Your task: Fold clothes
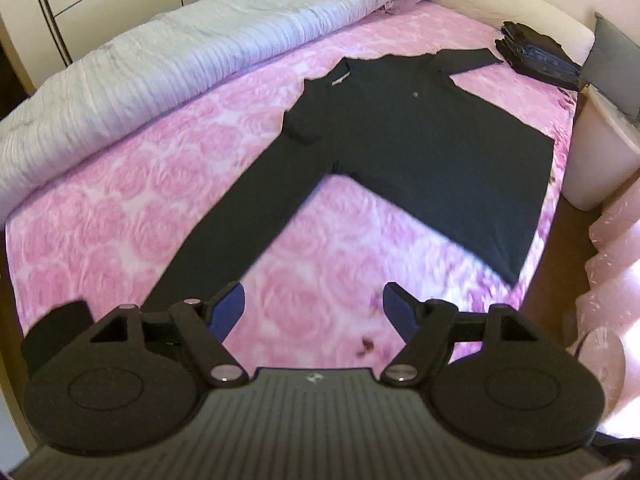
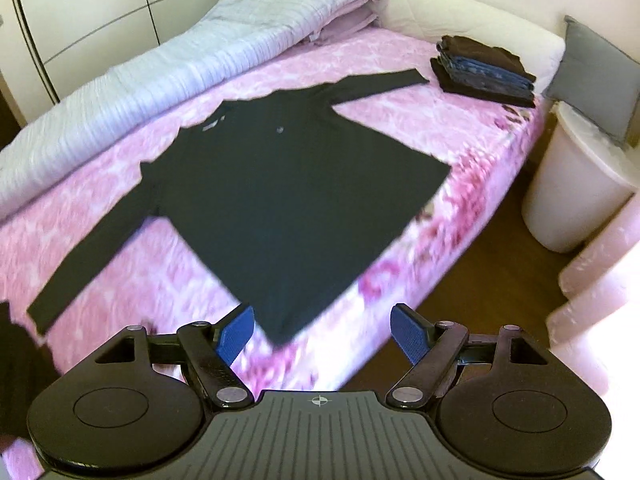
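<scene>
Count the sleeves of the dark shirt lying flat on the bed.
2. One sleeve stretches toward the near left; the other sleeve reaches toward the folded clothes pile at the far right.

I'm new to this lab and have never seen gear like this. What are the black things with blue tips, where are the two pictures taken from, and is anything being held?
They are hand-held grippers, one in each of a person's hands, each carrying a camera that looks along its fingers. One picture looks past the left gripper, the other past the right gripper. Both are open and hold nothing. On the pink bed a dark long-sleeved shirt lies spread flat, with a stack of folded clothes near the far corner.
</scene>
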The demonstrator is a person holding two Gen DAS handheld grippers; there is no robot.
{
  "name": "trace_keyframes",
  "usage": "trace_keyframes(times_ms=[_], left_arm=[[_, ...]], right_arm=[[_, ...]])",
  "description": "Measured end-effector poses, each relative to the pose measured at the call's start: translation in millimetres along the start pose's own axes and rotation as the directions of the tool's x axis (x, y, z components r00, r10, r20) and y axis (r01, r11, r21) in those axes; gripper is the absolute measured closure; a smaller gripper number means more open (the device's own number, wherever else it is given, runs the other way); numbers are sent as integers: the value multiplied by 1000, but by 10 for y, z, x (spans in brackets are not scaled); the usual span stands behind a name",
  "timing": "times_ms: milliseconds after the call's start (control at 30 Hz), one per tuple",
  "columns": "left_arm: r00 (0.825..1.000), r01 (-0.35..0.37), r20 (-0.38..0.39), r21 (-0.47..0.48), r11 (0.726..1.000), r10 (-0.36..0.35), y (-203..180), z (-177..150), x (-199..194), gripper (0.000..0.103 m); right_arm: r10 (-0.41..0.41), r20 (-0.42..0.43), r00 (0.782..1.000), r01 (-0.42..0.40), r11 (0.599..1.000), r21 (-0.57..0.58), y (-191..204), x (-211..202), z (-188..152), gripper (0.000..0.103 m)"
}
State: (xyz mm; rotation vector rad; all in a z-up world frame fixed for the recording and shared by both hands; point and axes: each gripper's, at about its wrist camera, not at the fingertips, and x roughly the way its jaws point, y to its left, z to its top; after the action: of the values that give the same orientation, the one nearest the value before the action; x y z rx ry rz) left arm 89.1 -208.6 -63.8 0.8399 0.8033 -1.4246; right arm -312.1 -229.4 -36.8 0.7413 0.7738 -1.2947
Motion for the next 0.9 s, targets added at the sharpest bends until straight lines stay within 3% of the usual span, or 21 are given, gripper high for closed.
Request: trace_keyframes(times_ms=[267,700,900], left_arm=[[1000,22,-10,-2,1000,-22,-65,-391,-227,30],[1000,10,26,20,1000,-10,-231,-393,-428,30],[999,-28,16,-20,999,28,-153,-432,-428,30]], right_arm=[[-30,-1,1000,30,999,-24,227,-347,-421,24],[8,60,998,-3,997,-84,391,-495,-398,24],[39,52,998,-32,991,-128,456,-412,-324,24]])
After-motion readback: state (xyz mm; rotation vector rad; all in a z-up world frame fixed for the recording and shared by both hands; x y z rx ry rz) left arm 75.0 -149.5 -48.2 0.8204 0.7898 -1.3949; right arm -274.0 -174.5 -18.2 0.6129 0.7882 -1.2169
